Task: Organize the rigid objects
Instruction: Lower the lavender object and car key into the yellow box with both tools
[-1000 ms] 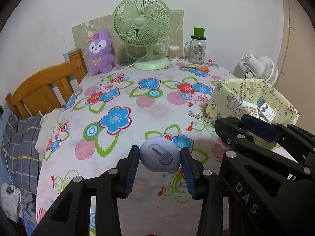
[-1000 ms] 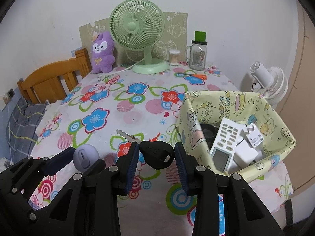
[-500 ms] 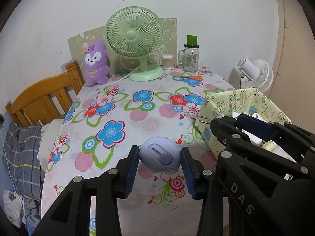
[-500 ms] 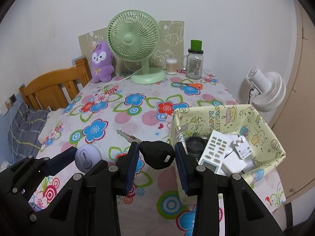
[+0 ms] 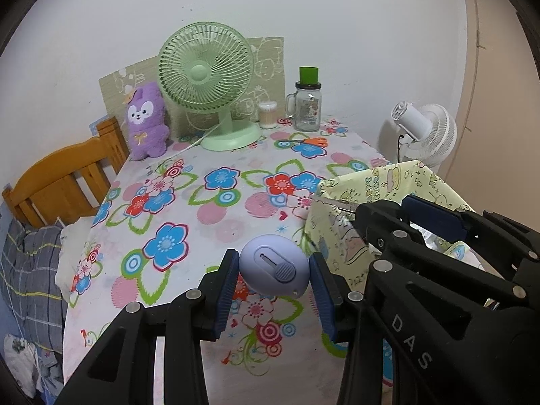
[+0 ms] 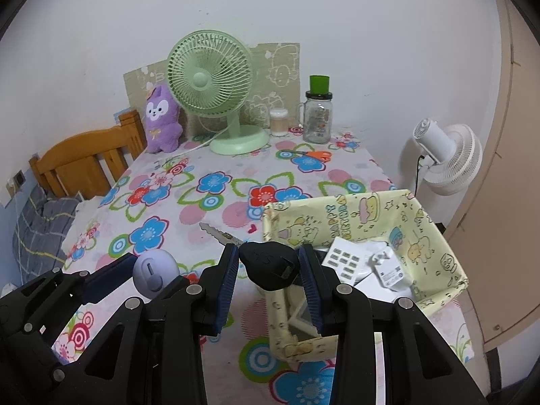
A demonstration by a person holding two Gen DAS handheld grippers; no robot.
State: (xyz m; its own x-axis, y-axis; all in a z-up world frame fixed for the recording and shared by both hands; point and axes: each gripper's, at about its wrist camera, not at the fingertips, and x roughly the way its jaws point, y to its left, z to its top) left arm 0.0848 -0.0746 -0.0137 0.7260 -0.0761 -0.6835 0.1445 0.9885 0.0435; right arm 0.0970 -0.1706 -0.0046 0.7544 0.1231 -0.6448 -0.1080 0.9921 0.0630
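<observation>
Key (image 6: pixel 268 265) now over box (image 6: pixel 435 233), contents half-hidden.

At the far end of your bench (image 6: pixel 236 216) stand a green fan (image 6: pixel 216 91), a purple plush (image 6: pixel 162 121) beside it, a glass jar (image 6: pixel 317 118) — orange scissors (image 6: pixel 312 154) lie near it. A white fan (image 6: pixel 445 155) stands off the bench's right side, a wooden headboard (image 6: pixel 87 162) left.

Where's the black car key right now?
In the right wrist view the black car key is clamped in the right tongs, held over the near-left corner of the yellow box.
</observation>
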